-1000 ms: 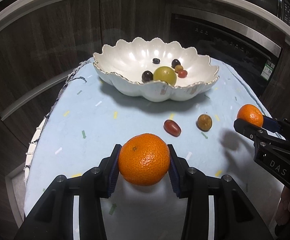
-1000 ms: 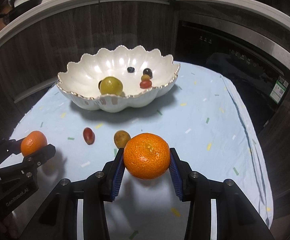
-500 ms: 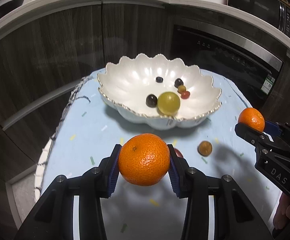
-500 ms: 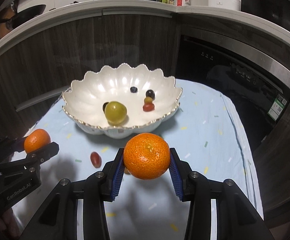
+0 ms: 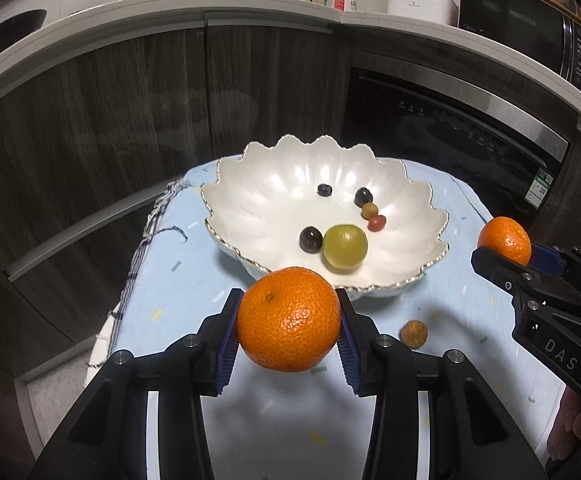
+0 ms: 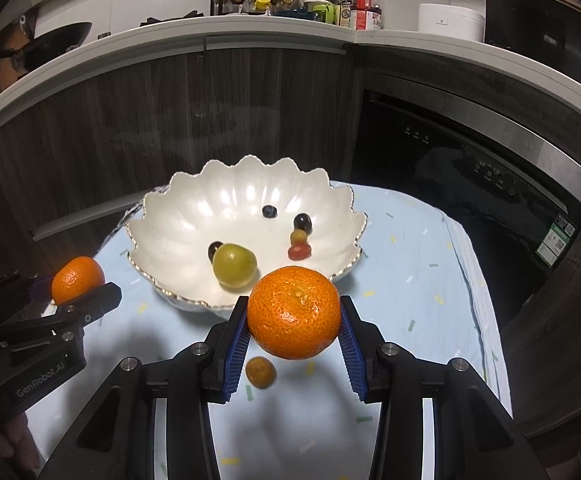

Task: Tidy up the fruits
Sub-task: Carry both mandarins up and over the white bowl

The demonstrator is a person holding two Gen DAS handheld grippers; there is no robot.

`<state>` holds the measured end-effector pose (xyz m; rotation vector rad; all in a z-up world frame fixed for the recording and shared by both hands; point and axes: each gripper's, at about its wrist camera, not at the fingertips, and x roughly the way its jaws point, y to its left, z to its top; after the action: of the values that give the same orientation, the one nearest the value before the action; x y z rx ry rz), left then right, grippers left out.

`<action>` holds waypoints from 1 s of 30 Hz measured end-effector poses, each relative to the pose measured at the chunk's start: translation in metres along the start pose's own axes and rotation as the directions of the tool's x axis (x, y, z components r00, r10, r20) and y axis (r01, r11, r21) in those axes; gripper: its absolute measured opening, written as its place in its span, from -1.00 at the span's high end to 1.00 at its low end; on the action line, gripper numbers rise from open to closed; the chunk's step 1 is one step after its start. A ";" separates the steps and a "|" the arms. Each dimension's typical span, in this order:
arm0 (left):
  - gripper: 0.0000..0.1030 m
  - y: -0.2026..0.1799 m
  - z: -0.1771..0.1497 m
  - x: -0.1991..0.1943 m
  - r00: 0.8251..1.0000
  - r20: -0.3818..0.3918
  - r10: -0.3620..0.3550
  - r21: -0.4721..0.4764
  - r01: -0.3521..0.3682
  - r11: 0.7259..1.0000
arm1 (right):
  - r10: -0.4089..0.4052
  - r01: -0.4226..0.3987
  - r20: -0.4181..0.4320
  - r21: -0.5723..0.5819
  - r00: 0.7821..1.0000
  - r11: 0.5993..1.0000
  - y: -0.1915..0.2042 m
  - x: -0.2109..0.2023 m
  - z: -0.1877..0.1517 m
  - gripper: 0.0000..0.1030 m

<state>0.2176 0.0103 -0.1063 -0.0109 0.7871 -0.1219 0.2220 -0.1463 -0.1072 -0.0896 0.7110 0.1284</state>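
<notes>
Each hand-held gripper clenched a mandarin between its blue pads: the left hand-held gripper [image 5: 288, 320] held one mandarin [image 5: 288, 319], the right hand-held gripper [image 6: 294, 314] another mandarin [image 6: 293, 312], both above the bench [image 5: 194, 280] just before the white bowl [image 5: 250, 200]

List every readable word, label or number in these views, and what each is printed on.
"DAS": right tool, side of its body.
"GenRobot.AI": left tool, side of its body.
Green sticker on the oven: too small to read.
Bottle labels on the counter: blurred, unreadable.
</notes>
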 end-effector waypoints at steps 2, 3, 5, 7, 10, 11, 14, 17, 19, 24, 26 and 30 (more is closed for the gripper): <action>0.16 0.002 0.004 0.001 1.000 0.005 0.003 0.000 -0.003 1.000 | 0.001 -0.001 0.004 0.003 1.000 1.000 0.000 0.001 0.004 0.15; 0.16 0.003 0.006 0.001 1.000 0.007 0.004 -0.001 -0.004 1.000 | 0.002 -0.002 0.004 0.005 1.000 1.000 0.000 0.002 0.006 0.15; 0.16 0.004 0.010 0.002 1.000 0.010 0.006 -0.002 -0.006 1.000 | 0.004 -0.004 0.005 0.009 1.000 1.000 0.000 0.004 0.009 0.15; 0.16 0.006 0.013 0.004 1.000 0.011 0.007 -0.003 -0.007 1.000 | 0.006 -0.006 0.007 0.010 1.000 1.000 0.000 0.006 0.013 0.15; 0.16 0.007 0.020 0.007 1.000 0.010 0.008 -0.002 -0.008 1.000 | 0.008 -0.008 0.011 0.011 1.000 1.000 0.002 0.009 0.017 0.15; 0.16 0.008 0.021 0.008 1.000 0.011 0.009 -0.002 -0.009 1.000 | 0.008 -0.008 0.011 0.011 1.000 1.000 0.002 0.011 0.018 0.15; 0.16 0.008 0.026 0.011 1.000 0.013 0.008 0.002 -0.008 1.000 | 0.009 -0.009 0.011 0.011 1.000 1.000 0.002 0.013 0.020 0.15; 0.16 0.008 0.030 0.015 1.000 0.010 0.008 0.005 -0.008 1.000 | 0.009 -0.009 0.008 0.013 1.000 1.000 0.002 0.016 0.024 0.15; 0.16 0.008 0.033 0.018 1.000 0.009 0.009 0.008 -0.009 1.000 | 0.009 -0.009 0.006 0.013 1.000 1.000 0.001 0.019 0.027 0.15; 0.16 0.010 0.042 0.028 1.000 -0.001 0.006 0.013 -0.006 1.000 | 0.005 -0.005 -0.004 0.014 1.000 1.000 0.001 0.029 0.035 0.15; 0.16 0.011 0.044 0.031 1.000 -0.005 0.007 0.015 -0.007 1.000 | 0.004 -0.004 -0.008 0.015 1.000 1.000 0.001 0.033 0.038 0.15; 0.16 0.012 0.049 0.039 1.000 -0.013 0.012 0.021 -0.012 1.000 | 0.005 -0.005 -0.017 0.016 1.000 1.000 0.001 0.040 0.042 0.15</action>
<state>0.2811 0.0159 -0.0997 0.0141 0.7990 -0.1190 0.2789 -0.1368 -0.1019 -0.0736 0.7295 0.1269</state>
